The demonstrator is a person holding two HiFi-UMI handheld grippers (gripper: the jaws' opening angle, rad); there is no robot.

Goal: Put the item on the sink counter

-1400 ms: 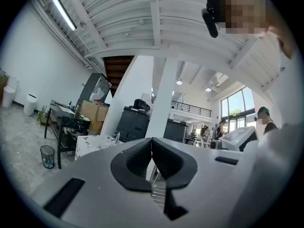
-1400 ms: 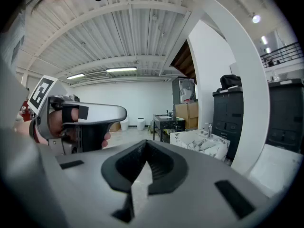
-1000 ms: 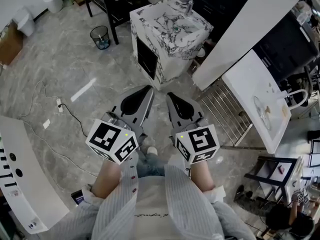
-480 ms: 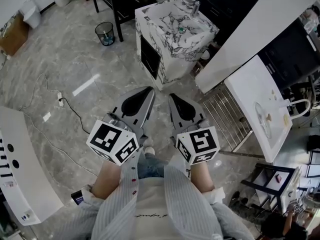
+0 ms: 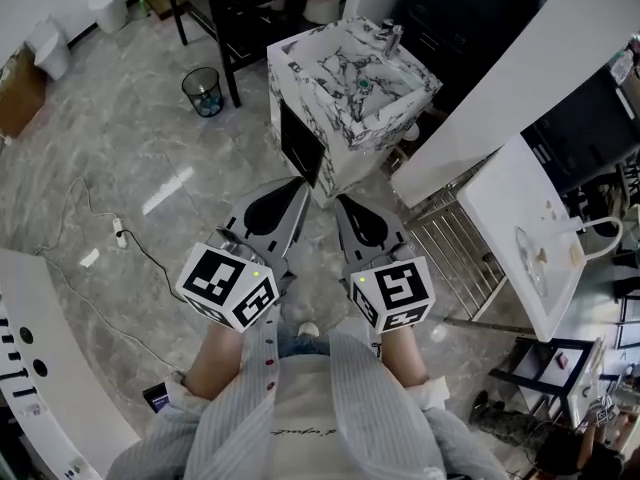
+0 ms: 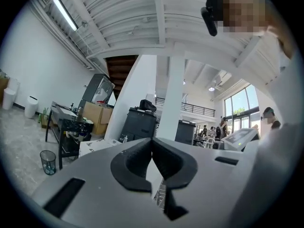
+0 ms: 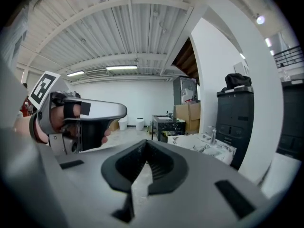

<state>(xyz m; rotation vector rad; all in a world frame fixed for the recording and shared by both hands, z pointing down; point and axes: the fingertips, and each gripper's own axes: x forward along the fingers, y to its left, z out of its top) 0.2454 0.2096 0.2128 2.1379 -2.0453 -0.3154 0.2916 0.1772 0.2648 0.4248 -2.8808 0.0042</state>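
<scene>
The person's striped shirt (image 5: 330,408) is closest in the head view, with both forearms reaching forward; each hand carries a gripper topped by a cube with square markers. The left gripper (image 5: 299,181) points forward and slightly right; in its own view the dark pads meet at the tip, so its jaws are together with nothing between them. The right gripper (image 5: 339,200) lies just beside it, pointing forward and slightly left; its jaws are likewise closed tip to tip on nothing; the two noses are near each other but apart.

Beneath them is a grey marbled floor (image 5: 130,148); a cable with a plug strip (image 5: 118,231) trails across it on the left. Just ahead of the gripper tips stands the sink counter (image 5: 296,60), a white block with dark veining; a basin is sunk in its top, a tap (image 5: 394,36) stands at its far edge, and a dark opening shows in its near side. Which thing is meant for the counter cannot be told from these views.

A metal rack (image 5: 440,228) and a white table (image 5: 505,188) stand to the right of the counter. A mesh waste bin (image 5: 203,96) stands on the floor to the counter's left; a black table (image 5: 235,3) is behind it; a white bin (image 5: 108,3) stands farthest off by the wall.
</scene>
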